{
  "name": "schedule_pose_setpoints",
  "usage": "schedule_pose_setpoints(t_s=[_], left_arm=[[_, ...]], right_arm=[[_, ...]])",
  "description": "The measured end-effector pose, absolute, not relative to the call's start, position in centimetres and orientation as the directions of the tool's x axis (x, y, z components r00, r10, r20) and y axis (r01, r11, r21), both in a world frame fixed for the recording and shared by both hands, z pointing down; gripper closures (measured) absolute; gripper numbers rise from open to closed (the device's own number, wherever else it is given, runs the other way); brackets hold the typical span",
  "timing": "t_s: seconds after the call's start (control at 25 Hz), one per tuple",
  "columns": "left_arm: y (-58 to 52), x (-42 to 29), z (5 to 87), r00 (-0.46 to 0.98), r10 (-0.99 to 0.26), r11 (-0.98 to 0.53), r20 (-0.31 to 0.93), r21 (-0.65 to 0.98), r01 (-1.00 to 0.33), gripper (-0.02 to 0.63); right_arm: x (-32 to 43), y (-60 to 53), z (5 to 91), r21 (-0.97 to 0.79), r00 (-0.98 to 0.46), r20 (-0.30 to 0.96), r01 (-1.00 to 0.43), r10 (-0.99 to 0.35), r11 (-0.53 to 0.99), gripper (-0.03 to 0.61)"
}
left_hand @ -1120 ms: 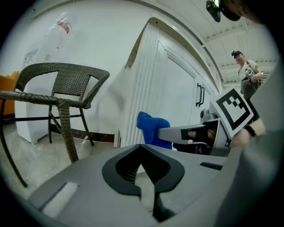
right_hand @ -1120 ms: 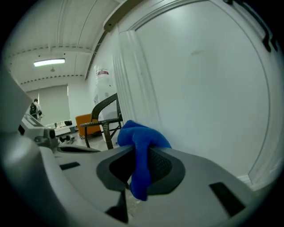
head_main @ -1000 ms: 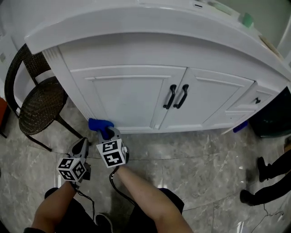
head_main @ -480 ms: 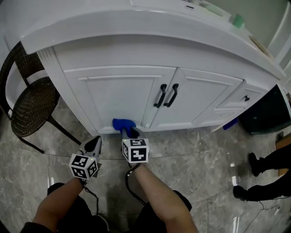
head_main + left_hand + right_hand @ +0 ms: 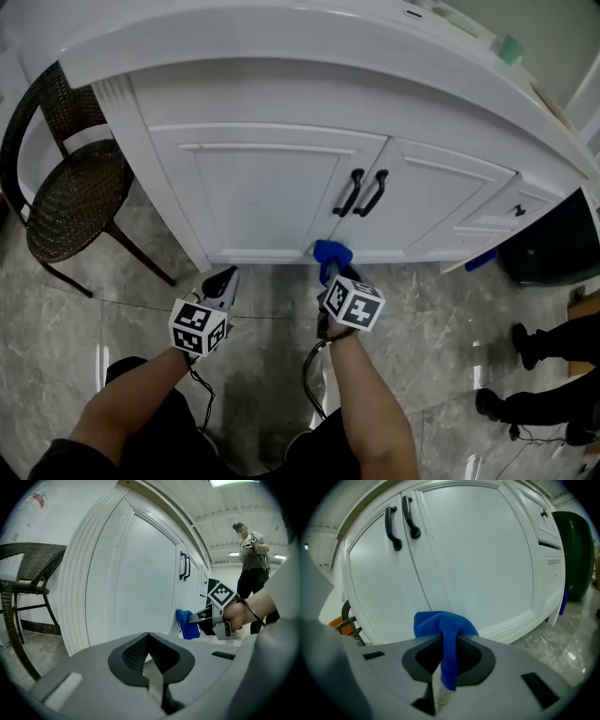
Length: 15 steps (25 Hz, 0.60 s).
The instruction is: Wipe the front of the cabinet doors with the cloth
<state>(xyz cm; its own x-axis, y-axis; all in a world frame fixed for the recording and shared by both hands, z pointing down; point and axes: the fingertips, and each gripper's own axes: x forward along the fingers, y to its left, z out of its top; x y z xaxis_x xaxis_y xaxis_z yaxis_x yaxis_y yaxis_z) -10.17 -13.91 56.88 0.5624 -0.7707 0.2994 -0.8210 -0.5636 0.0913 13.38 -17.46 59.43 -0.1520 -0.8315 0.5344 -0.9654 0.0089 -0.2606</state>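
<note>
Note right gripper clenched on a bunched blue fabric cloth, with one fold drooping down between the jaws in the right gripper view. Locate cloth low on the white panelled cabinet, at the bottom edge of its front, about where the left door meets the right door and below the pair of black bar handles. Appears pressed to the bottom rail or just beside it; cannot confirm actual contact from any view. Note left gripper with jaws drawn together on nothing, low beside the bottom edge of the left door, apart from the cloth and taking no part in the wipe. Record no streaks, damp patches or dirt on either door face, so no reading from the surfaces which parts are already wiped. Judge task under way, with the cloth working along the bottom edge at the door seam. Judge as probably still to do: the lower rail of the right door, plus whatever of the raised frames, centre panels and the area round the handles is not yet covered; not checkable from here. Also in view: dark wicker chair off the left corner of the cabinet, small drawer front with black knob at the right edge, dark green bin beyond it, glossy grey marble-pattern floor, and a person standing far back in the left gripper view.
</note>
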Motion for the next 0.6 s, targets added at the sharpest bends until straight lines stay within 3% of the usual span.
schedule_pose_setpoints(t_s=[0.24, 0.6], left_arm=[[-14.2, -12.4, 57.6, 0.512, -0.789, -0.527, 0.338, 0.053, -0.848, 0.614], [-14.1, -19.7, 57.2, 0.375, -0.855, -0.395, 0.358, 0.017, -0.918, 0.614]], right_arm=[[6.8, -16.2, 61.2, -0.282, -0.268, 0.578, -0.952, -0.77, 0.12, 0.529], [-10.2, -15.0, 61.0, -0.439, -0.626, 0.432, -0.775, -0.649, 0.454, 0.529]])
